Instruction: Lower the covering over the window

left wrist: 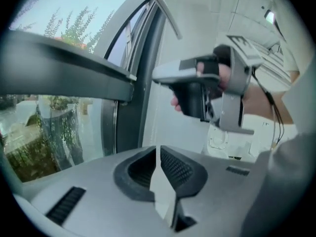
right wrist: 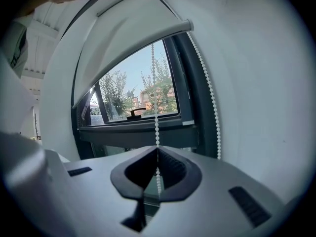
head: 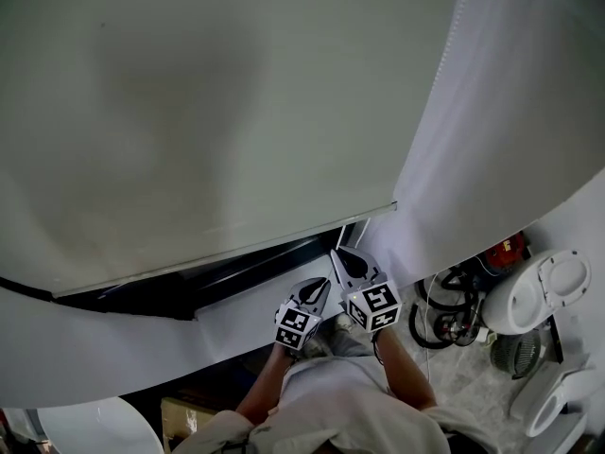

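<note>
Beads of the chain (right wrist: 157, 127) run between my right gripper's (right wrist: 158, 154) closed jaws, pinched so a pull turns the roller. The blind (head: 189, 112) hangs partway down the window (right wrist: 133, 100); my left gripper (left wrist: 159, 157) sits closed and empty, parked clear.

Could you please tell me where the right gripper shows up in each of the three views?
Head view: the right gripper is low centre, tips near the dark window frame.
Left gripper view: the gripper is upper right, side-on, pointing left.
Right gripper view: the gripper fills the bottom, shut on the bead chain.
Shared landmark: the window frame, in all three.
</note>
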Demonstrator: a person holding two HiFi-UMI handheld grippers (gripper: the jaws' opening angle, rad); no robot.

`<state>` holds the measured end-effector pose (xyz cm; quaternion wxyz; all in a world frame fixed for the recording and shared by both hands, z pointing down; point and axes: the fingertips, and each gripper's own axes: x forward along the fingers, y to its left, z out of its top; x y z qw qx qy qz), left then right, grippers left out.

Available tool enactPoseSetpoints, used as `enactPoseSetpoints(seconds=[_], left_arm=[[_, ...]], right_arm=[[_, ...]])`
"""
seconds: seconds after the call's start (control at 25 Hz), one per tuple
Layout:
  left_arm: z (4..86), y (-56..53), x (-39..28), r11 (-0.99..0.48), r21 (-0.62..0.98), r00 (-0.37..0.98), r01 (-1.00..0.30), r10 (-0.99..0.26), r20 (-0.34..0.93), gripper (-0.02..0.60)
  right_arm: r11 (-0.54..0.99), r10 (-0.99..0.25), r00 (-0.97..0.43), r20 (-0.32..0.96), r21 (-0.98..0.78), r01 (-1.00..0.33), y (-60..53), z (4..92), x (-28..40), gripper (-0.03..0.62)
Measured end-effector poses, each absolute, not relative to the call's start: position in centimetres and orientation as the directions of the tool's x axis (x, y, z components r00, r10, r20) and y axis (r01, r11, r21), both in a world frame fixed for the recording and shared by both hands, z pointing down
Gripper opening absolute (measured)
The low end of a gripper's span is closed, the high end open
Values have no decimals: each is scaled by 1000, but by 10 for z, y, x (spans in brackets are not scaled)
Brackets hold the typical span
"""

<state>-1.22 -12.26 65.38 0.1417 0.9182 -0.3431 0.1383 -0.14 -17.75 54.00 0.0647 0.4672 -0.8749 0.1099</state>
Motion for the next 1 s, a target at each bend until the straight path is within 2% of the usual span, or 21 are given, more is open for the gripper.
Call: enactPoseSetpoints(seconds=[0.28, 0.44, 0.64, 0.84, 0.92, 1.0], left_arm=[[533, -134, -23, -750, 130, 761, -648, -635, 132, 81], [482, -142, -15, -771, 69, 774, -633, -631, 50, 92], [444, -159, 5, -780, 27, 781, -625, -625, -8, 91], [450, -177, 18, -763, -2, 763, -647, -647, 3, 89], [456, -181, 19, -748, -19, 748, -664, -664, 6, 29], [457, -183, 18, -736, -13, 736, -677, -677, -11, 25]], right_arm=[[548, -799, -563, 211, -129, -827, -173, 541, 0, -3], [551, -798, -565, 210, -128, -825, -169, 541, 1, -3], [554, -798, -567, 204, -124, -823, -169, 540, 1, -3], [559, -792, -573, 209, -126, -819, -169, 543, -2, -3], [561, -793, -575, 202, -127, -818, -172, 542, -4, -3], [563, -793, -576, 197, -125, -817, -175, 541, -6, -3]])
